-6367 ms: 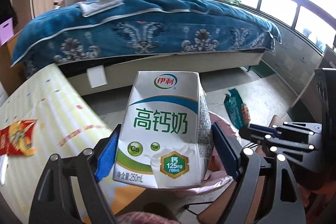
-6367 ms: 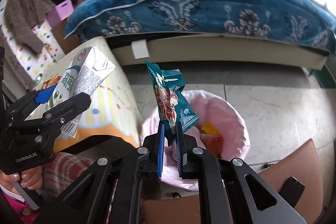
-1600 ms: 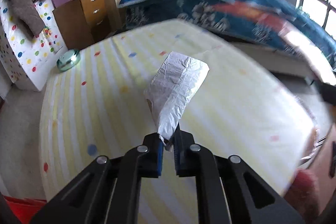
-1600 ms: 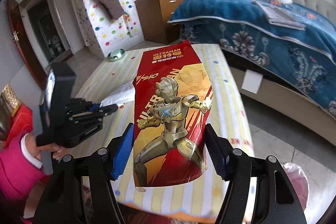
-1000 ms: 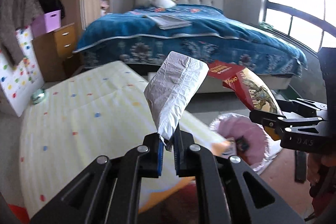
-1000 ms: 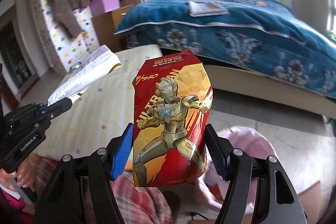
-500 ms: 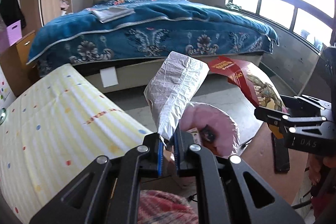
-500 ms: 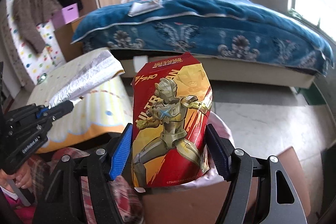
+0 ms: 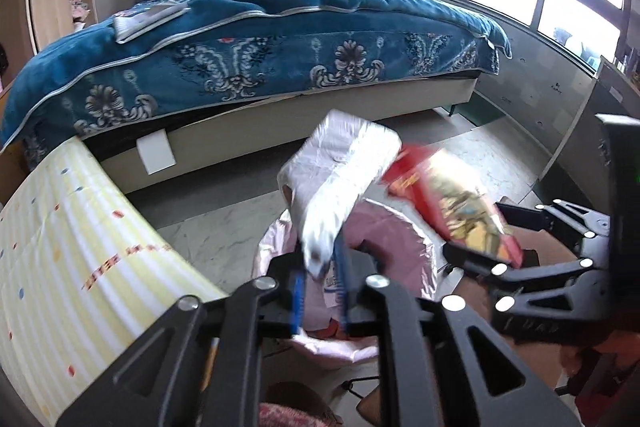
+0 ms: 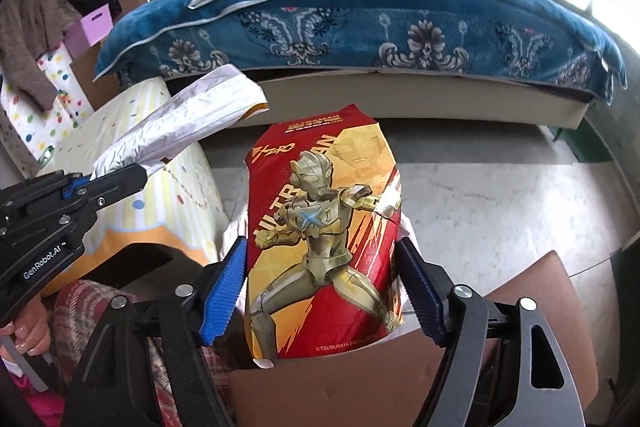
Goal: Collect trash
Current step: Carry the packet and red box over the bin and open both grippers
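We held both wrappers over the pink-lined bin: left gripper jaws loosening around the silver wrapper, right gripper clamping the red packet; dropping both seemed next.

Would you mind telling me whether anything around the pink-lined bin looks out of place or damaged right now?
Nothing looks spilled or broken. The crumpled silver foil bag sits between the left gripper fingers over the pink-lined bin, and the red and gold Ultraman snack bag is dented in the right gripper, as empty trash would be.
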Action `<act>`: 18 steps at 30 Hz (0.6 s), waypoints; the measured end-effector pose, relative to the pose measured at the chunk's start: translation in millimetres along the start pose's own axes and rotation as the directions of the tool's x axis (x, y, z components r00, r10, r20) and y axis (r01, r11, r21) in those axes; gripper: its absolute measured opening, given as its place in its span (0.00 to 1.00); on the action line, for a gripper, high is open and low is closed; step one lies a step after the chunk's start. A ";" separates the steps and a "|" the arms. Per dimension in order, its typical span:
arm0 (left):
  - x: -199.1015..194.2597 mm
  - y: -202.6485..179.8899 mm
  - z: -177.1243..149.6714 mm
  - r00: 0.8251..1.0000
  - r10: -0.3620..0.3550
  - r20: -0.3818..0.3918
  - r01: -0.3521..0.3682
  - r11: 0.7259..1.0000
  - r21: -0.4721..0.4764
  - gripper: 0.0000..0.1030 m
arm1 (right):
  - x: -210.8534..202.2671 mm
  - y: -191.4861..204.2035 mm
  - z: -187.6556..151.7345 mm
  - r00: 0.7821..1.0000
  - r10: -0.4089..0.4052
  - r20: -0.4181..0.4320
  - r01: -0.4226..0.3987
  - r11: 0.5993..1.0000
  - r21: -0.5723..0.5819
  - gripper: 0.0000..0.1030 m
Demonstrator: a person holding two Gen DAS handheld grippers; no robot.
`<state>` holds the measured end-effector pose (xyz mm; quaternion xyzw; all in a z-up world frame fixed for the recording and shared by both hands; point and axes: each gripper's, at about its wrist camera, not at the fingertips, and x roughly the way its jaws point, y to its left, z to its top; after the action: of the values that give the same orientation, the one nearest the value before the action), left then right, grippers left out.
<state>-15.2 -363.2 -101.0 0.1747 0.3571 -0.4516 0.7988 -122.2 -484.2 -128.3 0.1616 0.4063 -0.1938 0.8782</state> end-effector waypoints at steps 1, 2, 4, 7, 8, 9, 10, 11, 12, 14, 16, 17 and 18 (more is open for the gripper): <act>3.4 -1.6 2.4 1.000 -0.002 -0.006 0.002 1.000 0.001 0.44 | 2.8 2.8 -0.2 1.000 -0.005 -0.005 0.005 1.000 0.000 0.78; 5.3 -1.8 3.2 1.000 -0.004 -0.007 0.004 1.000 -0.001 0.61 | 6.6 4.5 0.0 1.000 -0.017 -0.015 0.017 1.000 0.001 0.80; 5.3 -0.4 1.0 1.000 -0.001 -0.005 0.001 1.000 0.007 0.63 | 13.2 0.5 -0.7 0.998 -0.035 -0.046 0.035 0.999 0.012 0.83; 2.3 6.8 -7.9 0.999 0.028 -0.015 -0.028 1.000 0.011 0.63 | 14.3 -7.4 -2.5 0.996 -0.052 -0.067 0.055 0.998 0.030 0.83; 0.3 12.0 -10.9 0.999 0.032 -0.018 -0.032 0.999 -0.004 0.64 | 14.5 -7.7 -1.9 0.996 -0.054 -0.067 0.057 0.998 0.033 0.83; -2.7 17.4 -14.6 0.999 0.039 -0.021 -0.040 0.999 -0.022 0.65 | 10.8 -12.6 -2.9 0.996 -0.060 -0.066 0.064 0.997 0.053 0.83; -4.7 21.2 -15.6 0.999 0.049 -0.022 -0.050 0.998 -0.033 0.65 | 10.5 -11.3 -3.8 0.996 -0.060 -0.065 0.064 0.996 0.056 0.83; -8.5 25.9 -18.5 0.998 0.065 -0.023 -0.066 0.997 -0.046 0.67 | 7.7 -11.8 -4.5 0.997 -0.057 -0.060 0.061 0.996 0.070 0.83; -13.1 30.1 -21.0 0.997 0.080 -0.021 -0.081 0.995 -0.057 0.67 | 6.0 -11.6 -5.3 0.997 -0.054 -0.056 0.058 0.995 0.078 0.83; -22.6 36.0 -23.7 0.995 0.102 -0.012 -0.103 0.992 -0.070 0.67 | -3.4 -8.2 -4.3 0.998 -0.044 -0.035 0.047 0.995 0.089 0.83; -37.2 42.1 -26.9 0.991 0.134 0.007 -0.133 0.987 -0.086 0.68 | -13.6 2.5 -2.7 1.000 -0.028 -0.014 0.029 0.997 0.077 0.83; -43.6 44.1 -28.2 0.990 0.142 0.016 -0.140 0.986 -0.092 0.70 | -13.1 -2.5 -5.5 1.000 -0.023 -0.010 0.024 0.997 0.074 0.83; -52.8 47.4 -30.1 0.988 0.155 0.028 -0.151 0.983 -0.102 0.72 | -19.9 7.3 -4.3 1.000 -0.010 0.004 0.009 0.998 0.054 0.83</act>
<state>-5.3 -288.4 -85.2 0.1535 0.3506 -0.3735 0.8450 -133.5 -471.8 -114.6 0.1829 0.3996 -0.2092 0.8735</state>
